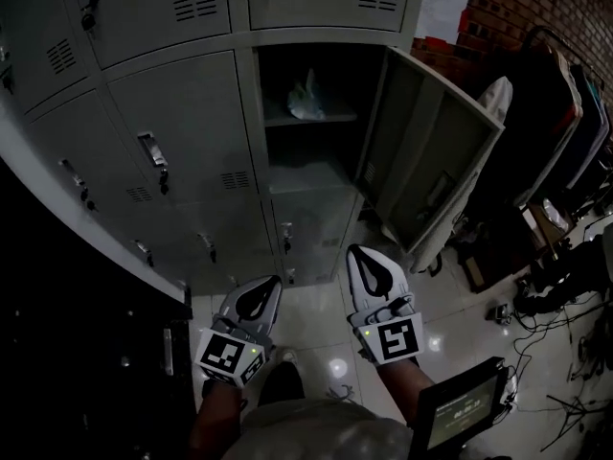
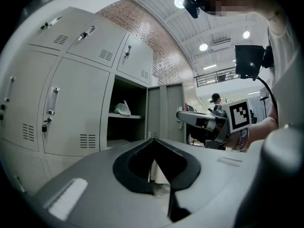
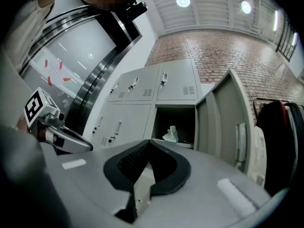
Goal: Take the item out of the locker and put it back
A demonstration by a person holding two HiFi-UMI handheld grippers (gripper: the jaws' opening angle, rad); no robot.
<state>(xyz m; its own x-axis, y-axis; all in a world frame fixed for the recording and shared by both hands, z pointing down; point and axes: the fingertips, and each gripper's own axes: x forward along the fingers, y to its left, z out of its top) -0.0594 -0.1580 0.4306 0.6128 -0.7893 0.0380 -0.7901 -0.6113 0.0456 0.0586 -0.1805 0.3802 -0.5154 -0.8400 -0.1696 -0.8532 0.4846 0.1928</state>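
Well ahead of the right claw [image 1: 360, 253], the white item [image 1: 306, 99] on the locker shelf [image 1: 321, 119] is too small and dim to tell bag from cloth. The screen device [image 1: 465, 412] behind the claw is cut off by the bottom edge.

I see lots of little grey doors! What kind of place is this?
Probably a locker area in a big hall: rows of grey metal lockers, a brick wall behind them, and hanging clothes nearby.
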